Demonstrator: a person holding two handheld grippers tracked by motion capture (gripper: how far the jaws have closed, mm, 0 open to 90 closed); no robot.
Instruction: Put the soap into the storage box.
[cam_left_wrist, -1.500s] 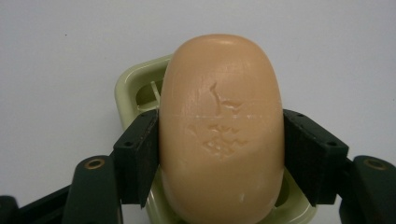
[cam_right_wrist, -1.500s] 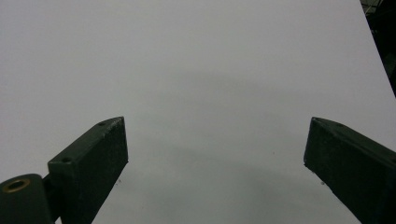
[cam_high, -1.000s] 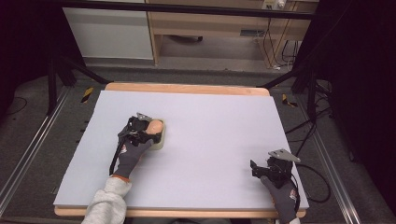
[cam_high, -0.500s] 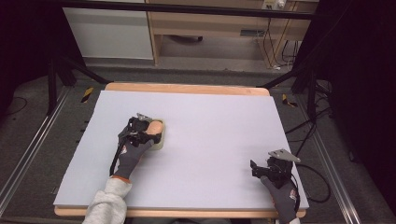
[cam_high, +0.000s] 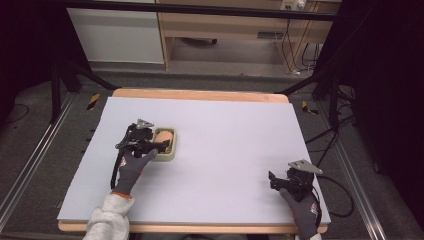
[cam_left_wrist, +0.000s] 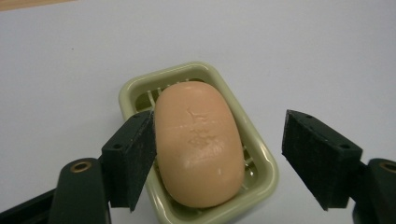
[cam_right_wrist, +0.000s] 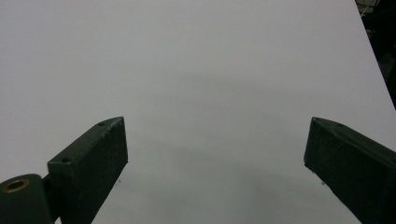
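A peach-coloured oval soap bar (cam_left_wrist: 200, 140) lies in a pale green soap dish (cam_left_wrist: 263, 161) on the white table mat. In the high view the dish (cam_high: 170, 154) holds the soap (cam_high: 165, 137) at the mat's left middle. My left gripper (cam_high: 159, 145) stands open around the soap: one pad touches or nearly touches its side, the other is well clear. Midway between the left gripper's fingertips (cam_left_wrist: 218, 154) is the soap's right flank. My right gripper (cam_high: 274, 180) rests near the front right corner, open (cam_right_wrist: 215, 154), with only bare mat between its jaws.
The white mat (cam_high: 230, 130) covers a wooden table (cam_high: 200, 93) whose edge shows at the back. Cables (cam_high: 345, 195) trail off the right side. Dark stands and a shelf unit stand beyond the table.
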